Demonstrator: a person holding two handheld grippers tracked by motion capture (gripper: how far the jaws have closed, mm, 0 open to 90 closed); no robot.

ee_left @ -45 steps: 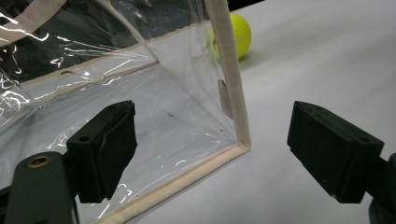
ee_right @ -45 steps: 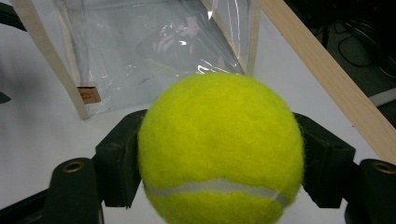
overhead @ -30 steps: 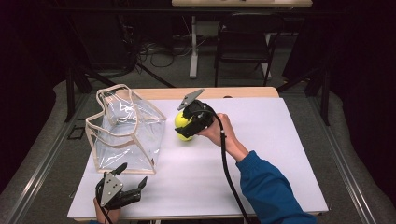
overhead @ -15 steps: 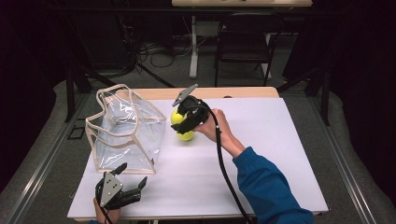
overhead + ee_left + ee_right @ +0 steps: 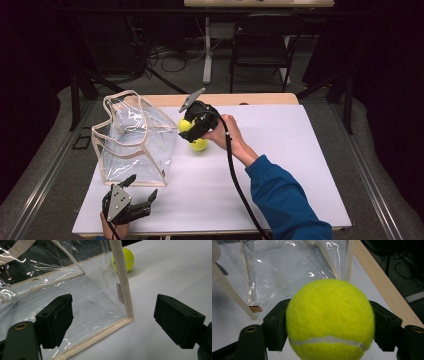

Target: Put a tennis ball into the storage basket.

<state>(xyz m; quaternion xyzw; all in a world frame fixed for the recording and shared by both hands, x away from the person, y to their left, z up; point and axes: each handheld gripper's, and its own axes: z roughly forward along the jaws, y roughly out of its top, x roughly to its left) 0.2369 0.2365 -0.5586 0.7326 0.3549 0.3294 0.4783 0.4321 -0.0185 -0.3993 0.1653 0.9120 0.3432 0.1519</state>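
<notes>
Nearest to us, our left gripper [image 5: 131, 197] rests at the near-left corner of the table [image 5: 300, 200], its jaws spread wide with nothing between them; in the left gripper view the bag's near bottom corner [image 5: 128, 317] stands just ahead of the fingers [image 5: 56, 320], in the gap's line but untouched. Farther out, our right gripper [image 5: 191, 129] pinches a ball [image 5: 330, 320] squarely across its middle, one pad on each side, and holds it lifted off the table. Directly below those fingers and a little toward us, a second ball [image 5: 199, 144] lies on the white surface, apart from the held one. The relation that matters for what comes next, as we judge it, is that the bag [image 5: 132, 140] stands just to the left of the right fingers, close beside them, its clear wall facing the ball and its trimmed mouth [image 5: 122, 100] open upward, above and beyond where the pads now sit. So the ball seems to need to rise and cross leftward over the rim before it can drop in. The right hand is by far the nearer to that opening; the left sits low by the bag's base, better placed to steady it than to load it.
</notes>
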